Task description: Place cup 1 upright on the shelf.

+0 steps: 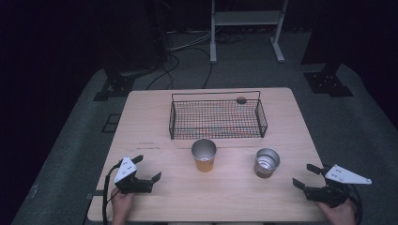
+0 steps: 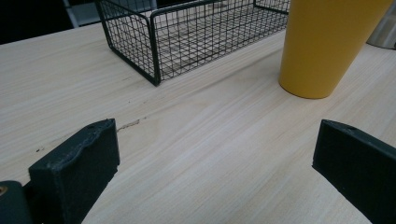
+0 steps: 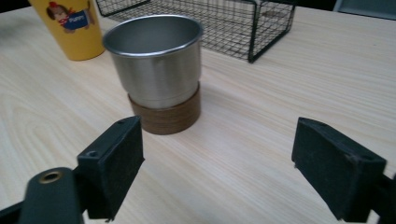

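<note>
On the table: steel cup (image 3: pixel 154 65) near right tool (image 3: pixel 217 163), jaws apart (nothing between) | left tool (image 2: pixel 210 172) apart, yellow cup (image 2: pixel 327 42) ahead

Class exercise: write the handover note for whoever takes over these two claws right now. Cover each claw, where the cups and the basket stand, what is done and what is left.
Left claw: open, holding nothing, low over the table's near left part.
Right claw: open, holding nothing, at the near right, facing the steel cup.
Yellow cup: upright, just in front of the wire basket.
Steel cup: upright to the right of the yellow cup, apart from it, its base in a brown wooden band.
Wire basket: mid-table, behind both cups.
Done: nothing gripped so far; both cups stand outside the basket.
Left: probably grasp the cups, each with the nearer claw.
</note>
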